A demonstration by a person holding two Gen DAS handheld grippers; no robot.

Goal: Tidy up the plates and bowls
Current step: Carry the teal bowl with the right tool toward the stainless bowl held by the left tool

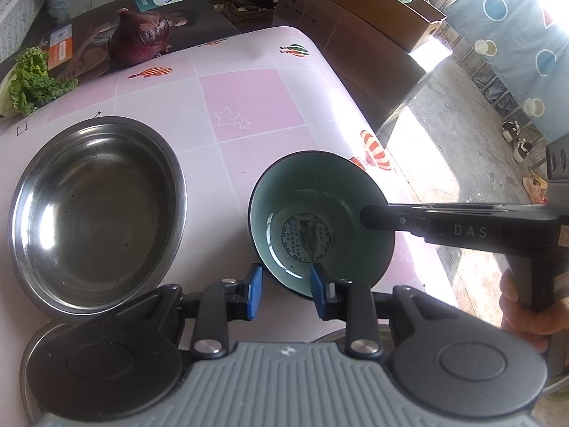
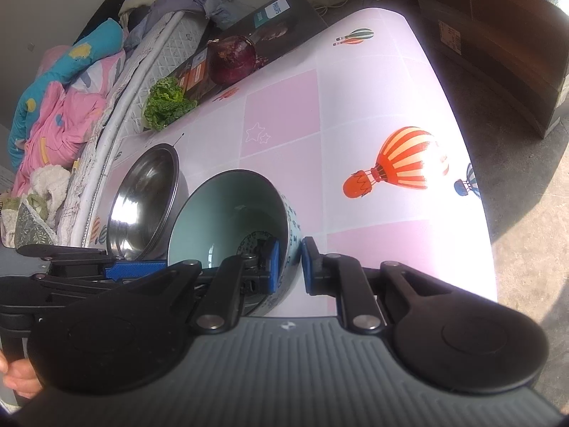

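Two bowls stood on the pink checked table (image 1: 249,99): one wide steel bowl (image 1: 97,213) to the left, empty, and one smaller green bowl (image 1: 322,220) just beside it, pale inside with a dark round print at its bottom. One flat steel plate (image 1: 33,348) showed partly at the near edge, under the left gripper's body. The left gripper (image 1: 286,284) hung over the near rim of the green bowl with its jaws apart, one blue pad outside the rim and one just inside, neither pressing on it. The right gripper (image 2: 290,263) was clamped on the far-right rim of that same bowl, one pad inside and one against the patterned outer wall, and the bowl sat tilted in its grip. One hand (image 1: 526,313) was wrapped round that gripper's handle. At the far end of the table lay one red onion (image 1: 140,37) on a printed box (image 1: 89,35), and one bunch of green lettuce (image 1: 32,83) beside it. Four hot-air balloons were printed on the cloth in the right camera's view.
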